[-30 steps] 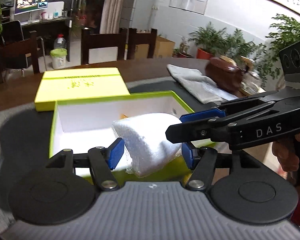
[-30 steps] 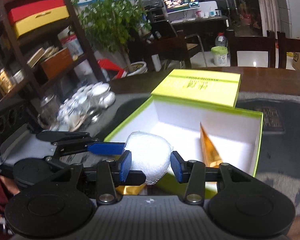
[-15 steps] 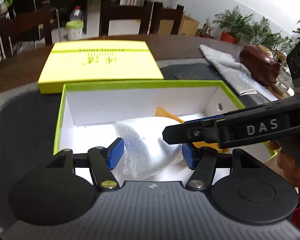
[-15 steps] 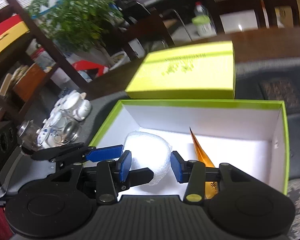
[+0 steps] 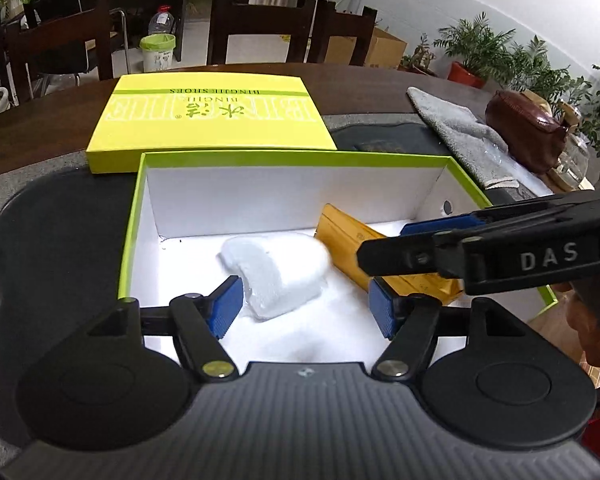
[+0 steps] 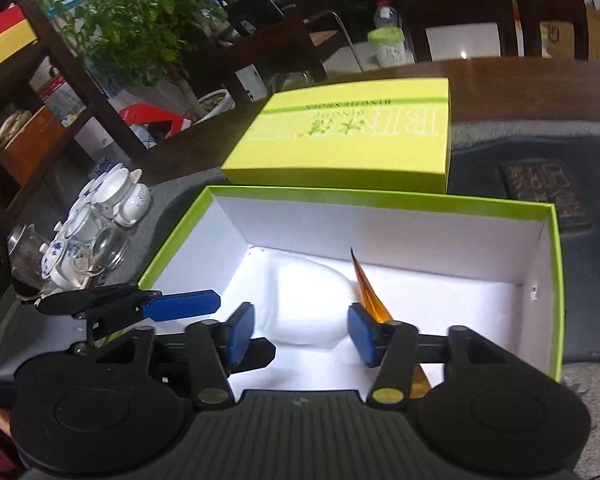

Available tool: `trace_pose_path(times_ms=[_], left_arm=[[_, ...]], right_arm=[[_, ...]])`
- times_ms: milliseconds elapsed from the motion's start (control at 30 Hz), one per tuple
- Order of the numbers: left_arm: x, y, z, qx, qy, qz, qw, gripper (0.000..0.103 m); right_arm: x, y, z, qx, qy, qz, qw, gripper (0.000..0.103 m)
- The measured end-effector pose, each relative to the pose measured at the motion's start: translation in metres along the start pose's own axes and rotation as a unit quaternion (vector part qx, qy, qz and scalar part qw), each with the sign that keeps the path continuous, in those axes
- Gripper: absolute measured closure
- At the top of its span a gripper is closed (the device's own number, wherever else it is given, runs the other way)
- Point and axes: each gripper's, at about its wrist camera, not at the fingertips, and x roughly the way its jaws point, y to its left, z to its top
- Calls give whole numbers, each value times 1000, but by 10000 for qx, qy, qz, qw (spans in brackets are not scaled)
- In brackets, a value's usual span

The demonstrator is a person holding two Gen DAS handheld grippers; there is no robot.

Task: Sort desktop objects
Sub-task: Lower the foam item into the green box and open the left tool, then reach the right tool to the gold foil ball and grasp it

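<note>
Left claw point(image 5: 306, 306) spread wide, empty, right claw point(image 6: 302, 330) likewise wide, white foam wad point(image 5: 276, 272) loose in green box point(image 5: 296, 155), gold pouch point(image 5: 384, 256) at its 3 o'clock

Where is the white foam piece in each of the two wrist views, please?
Left wrist: the white foam piece lies on the box floor, centre, left of the gold packet.
Right wrist: it lies centre, between the open blue pads.
Shared landmark: the green lid behind the box.
</note>
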Motion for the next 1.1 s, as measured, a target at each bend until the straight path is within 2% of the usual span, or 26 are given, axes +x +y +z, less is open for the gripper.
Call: trace_pose_path(times_ms=[233, 400, 533, 933, 1100], left_arm=[[-36, -12, -11, 106, -266, -114, 9995, 34], [-56, -22, -26, 165, -335, -226, 9990, 34], [-67, -35, -42, 327, -358, -306, 9984, 32], [-71, -61, -64, 502, -212, -460, 9975, 31], [-61, -67, -71, 561, -28, -508, 9971, 31]], right_arm=[[-44, 16, -17, -389, -426, -141, 9982, 44], [-82, 30, -53, -784, -712, -266, 9940, 37], [-102, 37, -88, -1011, -748, -391, 9913, 36], [-65, 27, -127, -1199, -367, -1010, 9870, 38], [-49, 23, -143, -1275, -208, -1266, 9835, 47]])
